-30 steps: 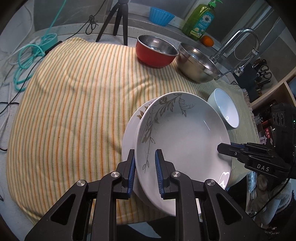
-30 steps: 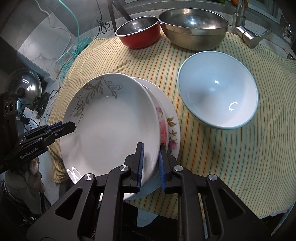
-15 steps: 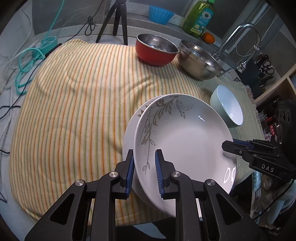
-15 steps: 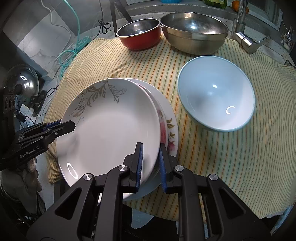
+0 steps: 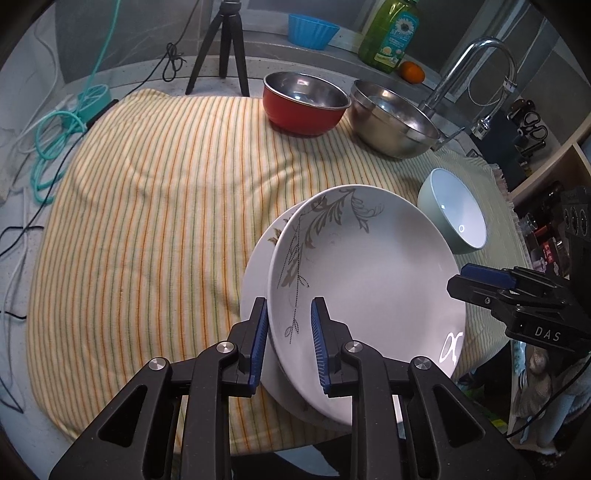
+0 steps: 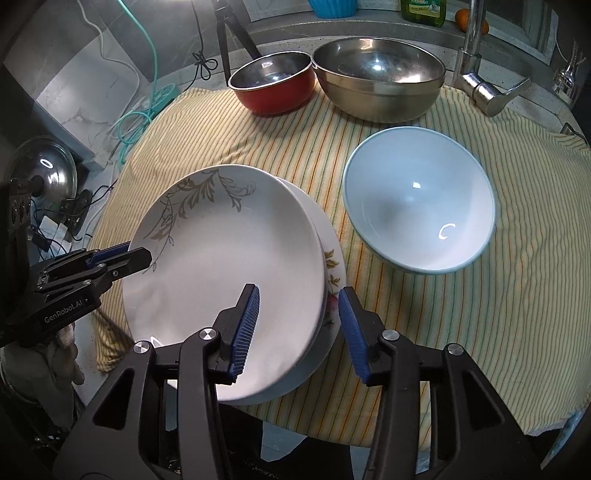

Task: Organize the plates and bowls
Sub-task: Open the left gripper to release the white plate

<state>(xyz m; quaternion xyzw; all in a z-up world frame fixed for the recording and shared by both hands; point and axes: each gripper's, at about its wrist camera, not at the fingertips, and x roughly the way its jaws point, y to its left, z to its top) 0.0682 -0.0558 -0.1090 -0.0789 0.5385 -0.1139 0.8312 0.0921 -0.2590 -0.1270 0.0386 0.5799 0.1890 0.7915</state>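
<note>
A white deep plate with a leaf pattern (image 5: 369, 280) (image 6: 221, 266) lies tilted on a flower-patterned plate (image 5: 258, 266) (image 6: 332, 266) at the near edge of the striped cloth. My left gripper (image 5: 288, 336) (image 6: 142, 254) is shut on the leaf plate's left rim, and its jaws are starting to open. My right gripper (image 6: 299, 328) (image 5: 461, 275) is opening. The right rims of both plates sit between its blue pads, which do not touch them. A pale blue bowl (image 6: 417, 206) (image 5: 454, 218) stands just right of the plates.
A red bowl (image 5: 303, 107) and a steel bowl (image 5: 391, 118) stand at the back of the striped cloth (image 5: 166, 206). A tap (image 5: 480, 62), a tripod (image 5: 225, 44), a green soap bottle (image 5: 391, 33) and teal cable (image 5: 55, 133) lie around its edges.
The right gripper's jaws have spread apart and let go of the leaf plate's rim. The leaf plate has sunk lower onto the flower plate. The left gripper keeps its place on the rim.
</note>
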